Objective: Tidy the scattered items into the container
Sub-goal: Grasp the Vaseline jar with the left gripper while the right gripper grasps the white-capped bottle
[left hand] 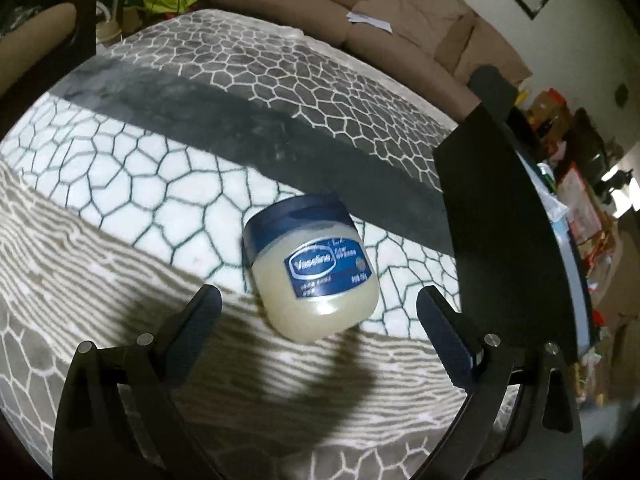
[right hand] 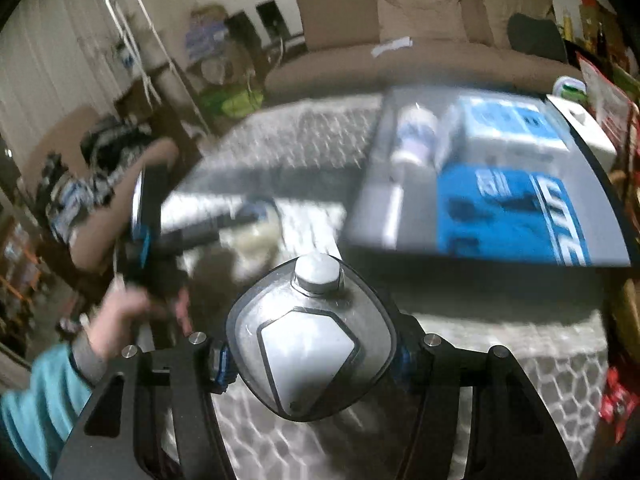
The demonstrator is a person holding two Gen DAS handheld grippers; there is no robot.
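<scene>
A Vaseline jar (left hand: 312, 268) with a blue lid lies tilted on the patterned rug, just ahead of my left gripper (left hand: 318, 304). The left gripper is open, its fingers on either side of the jar's base and apart from it. My right gripper (right hand: 312, 356) is shut on a clear squarish bottle (right hand: 310, 340) with a grey cap, held above the rug. The dark container (right hand: 372, 200) lies ahead and to the right, holding blue boxes (right hand: 508, 212) and a small white bottle (right hand: 414, 136). The container's dark side (left hand: 500, 220) shows at right in the left wrist view.
A brown sofa (right hand: 420, 28) stands behind the rug (left hand: 120, 184). Cluttered shelves and boxes (left hand: 580, 208) are at the right. In the right wrist view the person's left hand (right hand: 128, 312) holds the other gripper (right hand: 200, 232) over the jar, blurred.
</scene>
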